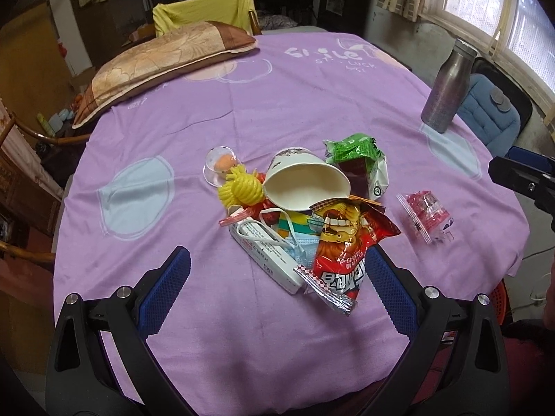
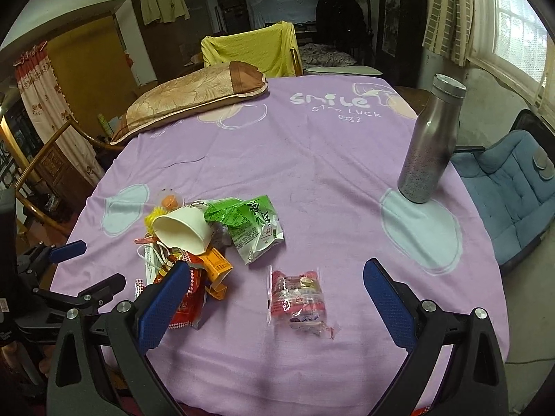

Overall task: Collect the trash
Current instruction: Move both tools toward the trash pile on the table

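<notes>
Purple-clothed round table (image 1: 145,277) with a pile of rubbish mid-way. Going left to right: clear plastic dome cup with something orange inside (image 1: 220,170), yellow coiled plastic thing (image 1: 239,187), tipped-over white paper cup (image 1: 305,180) mouth facing the camera, green crinkly wrapper (image 1: 357,152), red snack bag (image 1: 347,253) at the near edge of the heap, then a small pink sachet (image 2: 298,298) lying apart on the right. Left gripper (image 1: 277,291) wide open, holding nothing, red bag right between its fingers. Right gripper (image 2: 275,301) also spread open and empty, pink sachet dead centre in front, long axis roughly running away from the camera. Probably right for the sachet, left for the bag
</notes>
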A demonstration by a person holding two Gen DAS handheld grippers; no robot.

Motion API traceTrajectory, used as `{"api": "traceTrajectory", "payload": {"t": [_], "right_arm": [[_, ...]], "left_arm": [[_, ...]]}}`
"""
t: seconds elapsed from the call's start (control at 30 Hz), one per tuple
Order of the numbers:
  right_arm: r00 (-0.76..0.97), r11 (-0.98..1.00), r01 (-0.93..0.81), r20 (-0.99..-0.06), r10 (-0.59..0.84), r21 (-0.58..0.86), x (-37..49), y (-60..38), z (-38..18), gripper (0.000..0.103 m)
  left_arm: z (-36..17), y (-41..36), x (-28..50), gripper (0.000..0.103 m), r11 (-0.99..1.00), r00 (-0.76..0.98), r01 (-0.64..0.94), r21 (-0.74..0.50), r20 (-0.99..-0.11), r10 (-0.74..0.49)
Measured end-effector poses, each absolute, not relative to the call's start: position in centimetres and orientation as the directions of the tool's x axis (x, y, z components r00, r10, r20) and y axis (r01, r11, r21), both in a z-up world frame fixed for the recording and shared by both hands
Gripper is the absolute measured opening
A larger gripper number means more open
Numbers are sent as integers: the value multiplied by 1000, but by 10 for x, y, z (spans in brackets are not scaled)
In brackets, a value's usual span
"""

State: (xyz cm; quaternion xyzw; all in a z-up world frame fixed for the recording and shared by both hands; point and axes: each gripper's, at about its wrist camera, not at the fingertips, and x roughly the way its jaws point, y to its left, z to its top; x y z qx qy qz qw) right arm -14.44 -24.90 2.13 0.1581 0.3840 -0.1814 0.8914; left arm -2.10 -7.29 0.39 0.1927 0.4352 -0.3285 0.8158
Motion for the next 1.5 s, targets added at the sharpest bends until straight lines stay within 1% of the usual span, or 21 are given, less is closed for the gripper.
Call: {"api": "traceTrajectory", "payload": {"t": [0.17,0.8,1.33,1.5], "right_arm": [[641,881,445,-745,-187,162,-147,-258,19,98],[659,875,449,-728,-189,179,-161,-270,18,98],[642,854,488,-738,-209,183,-170,-275,13,98],[637,853,491,-741,-212,178,-170,-276,12,98]], "left_arm": [[2,-79,-25,97,714,408,700,32,-838,-362],[-12,-98,-30,97,678,331,734,-18,-863,-382],[-25,-100,-19,97,659,231,740,-136,-869,-438],[-31,-102,-15,97,654,202,741,-154,-877,-436]]}}
